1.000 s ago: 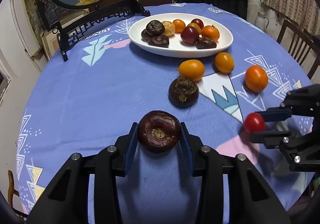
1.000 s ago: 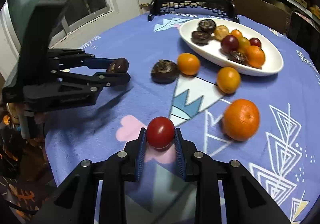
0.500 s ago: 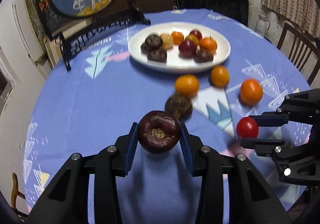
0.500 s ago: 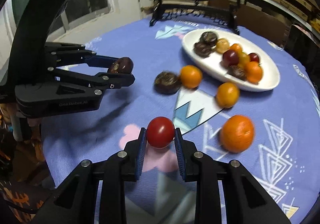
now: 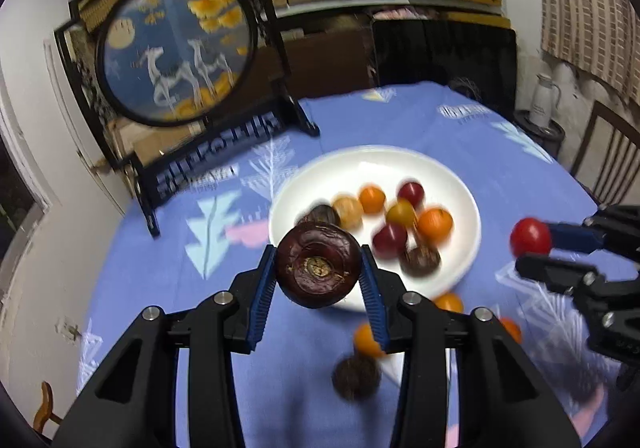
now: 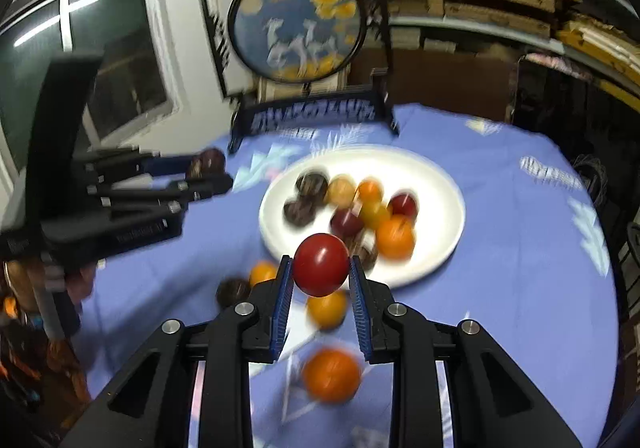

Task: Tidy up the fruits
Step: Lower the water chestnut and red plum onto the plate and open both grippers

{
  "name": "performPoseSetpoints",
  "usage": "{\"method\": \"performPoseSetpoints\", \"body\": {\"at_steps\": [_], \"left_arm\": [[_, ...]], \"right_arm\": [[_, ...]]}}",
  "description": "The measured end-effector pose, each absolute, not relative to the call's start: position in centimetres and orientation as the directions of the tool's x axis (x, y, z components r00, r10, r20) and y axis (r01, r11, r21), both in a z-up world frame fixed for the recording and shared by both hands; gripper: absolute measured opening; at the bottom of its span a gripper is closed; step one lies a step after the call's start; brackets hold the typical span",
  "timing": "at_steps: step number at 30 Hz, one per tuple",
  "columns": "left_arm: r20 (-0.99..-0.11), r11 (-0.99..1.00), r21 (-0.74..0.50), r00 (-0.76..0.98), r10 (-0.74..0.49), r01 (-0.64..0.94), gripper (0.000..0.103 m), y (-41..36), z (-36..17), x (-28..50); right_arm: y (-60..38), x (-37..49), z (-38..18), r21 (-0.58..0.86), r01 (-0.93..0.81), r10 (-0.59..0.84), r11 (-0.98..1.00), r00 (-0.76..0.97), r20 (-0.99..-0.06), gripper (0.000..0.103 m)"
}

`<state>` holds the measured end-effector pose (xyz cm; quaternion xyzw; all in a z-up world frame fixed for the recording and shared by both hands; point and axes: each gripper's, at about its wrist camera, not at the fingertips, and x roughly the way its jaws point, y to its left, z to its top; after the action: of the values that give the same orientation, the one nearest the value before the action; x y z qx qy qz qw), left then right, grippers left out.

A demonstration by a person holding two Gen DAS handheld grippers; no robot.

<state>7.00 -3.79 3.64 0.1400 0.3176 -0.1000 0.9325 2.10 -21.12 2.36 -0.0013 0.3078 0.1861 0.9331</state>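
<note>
My left gripper (image 5: 319, 280) is shut on a dark brown round fruit (image 5: 319, 263), held in the air over the near rim of the white plate (image 5: 460, 188). My right gripper (image 6: 320, 276) is shut on a small red tomato (image 6: 320, 264), also lifted, in front of the plate (image 6: 440, 184). The plate holds several fruits: dark brown, orange, yellow and dark red ones. From the left wrist view the right gripper (image 5: 532, 248) shows at the right with the tomato (image 5: 530, 237). From the right wrist view the left gripper (image 6: 212, 172) shows at the left.
On the blue patterned tablecloth (image 6: 520, 248) below me lie loose fruits: a large orange (image 6: 331, 375), two smaller orange ones (image 6: 326, 310) and a dark brown one (image 6: 232, 291). A round painted screen on a black stand (image 5: 172, 48) sits at the table's far side. Chairs stand at the right.
Both grippers have risen off the table and moved toward the plate, each keeping its fruit. The loose fruits now lie below and behind the fingers.
</note>
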Motion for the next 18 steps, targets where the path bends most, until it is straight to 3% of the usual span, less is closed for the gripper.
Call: {"method": "performPoseSetpoints", "body": {"at_steps": [7, 18], "left_arm": [[-0.617, 0.942, 0.243, 0.786, -0.035, 0.233, 0.04, -5.7, 2.7, 11.4], [-0.647, 0.94, 0.24, 0.762, -0.03, 0.241, 0.04, -6.9, 0.1, 15.8]], "right_arm": [[-22.7, 7.6, 3.5, 0.148, -0.284, 0.318, 0.947, 0.778, -0.542, 0.028], [-23.0, 13.4, 0.6, 0.194, -0.251, 0.317, 0.948, 0.742, -0.591, 0.028]]}}
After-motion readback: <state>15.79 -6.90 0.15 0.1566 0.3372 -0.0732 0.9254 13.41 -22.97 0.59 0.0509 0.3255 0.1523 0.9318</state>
